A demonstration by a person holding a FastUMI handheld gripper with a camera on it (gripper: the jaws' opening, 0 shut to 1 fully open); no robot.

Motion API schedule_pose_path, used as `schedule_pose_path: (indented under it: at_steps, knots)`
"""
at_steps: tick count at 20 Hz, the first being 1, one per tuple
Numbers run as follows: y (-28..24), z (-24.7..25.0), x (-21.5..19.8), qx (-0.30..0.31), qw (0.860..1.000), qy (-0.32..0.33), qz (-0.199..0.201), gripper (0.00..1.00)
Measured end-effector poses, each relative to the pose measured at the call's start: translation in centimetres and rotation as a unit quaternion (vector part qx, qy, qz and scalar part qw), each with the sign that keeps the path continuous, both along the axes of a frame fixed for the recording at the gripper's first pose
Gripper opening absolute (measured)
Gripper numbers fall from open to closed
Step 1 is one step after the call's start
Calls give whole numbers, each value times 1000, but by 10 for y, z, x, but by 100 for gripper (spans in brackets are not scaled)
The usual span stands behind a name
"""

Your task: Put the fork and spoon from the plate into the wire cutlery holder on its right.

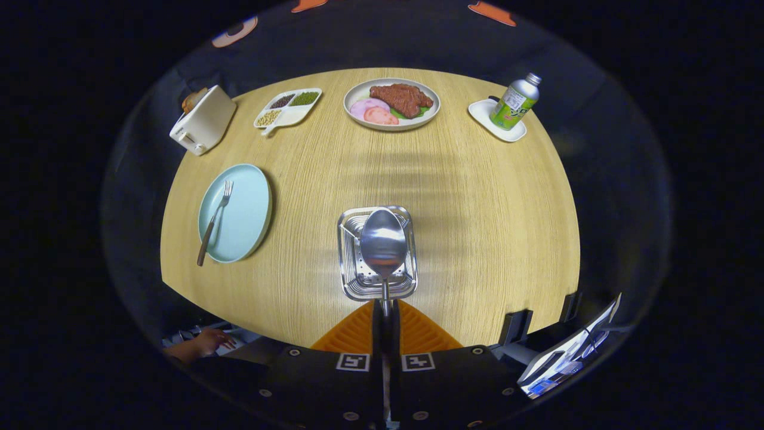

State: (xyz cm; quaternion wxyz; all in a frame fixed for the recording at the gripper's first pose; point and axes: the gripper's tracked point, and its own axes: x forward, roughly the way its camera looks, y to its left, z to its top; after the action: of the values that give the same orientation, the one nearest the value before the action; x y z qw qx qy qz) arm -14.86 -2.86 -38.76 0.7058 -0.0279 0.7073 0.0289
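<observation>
Gripper view: gripper (pixel 385 310) clamped tight on shiny steel spoon (pixel 382 242) handle, bowl poised over square wire cutlery holder (pixel 352 257) just ahead. Spoon drop in hand; next, lowering and releasing. Brown-handled fork (pixel 215 222) on pale blue plate (pixel 248 206), ten o'clock.

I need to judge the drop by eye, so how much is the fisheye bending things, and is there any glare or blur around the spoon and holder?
Gripper view: strong fisheye bend, the round table bulges and its edges curve; sharp focus at centre; the spoon, pinched by the gripper, has a bright sheen on its bowl and a reddish reflection; the wire cutlery holder gleams beneath it; soft banded shadows lie beyond; the fork on the blue plate is clear.
</observation>
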Motion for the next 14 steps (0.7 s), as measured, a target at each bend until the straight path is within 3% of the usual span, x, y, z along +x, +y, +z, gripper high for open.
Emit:
schedule_pose_path:
  at_steps: [4, 14]
  knots:
    - [-8, -12, 3, -11, 999, 30, 33, 6]
    - [-9, -8, 27, 3, 999, 22, 27, 9]
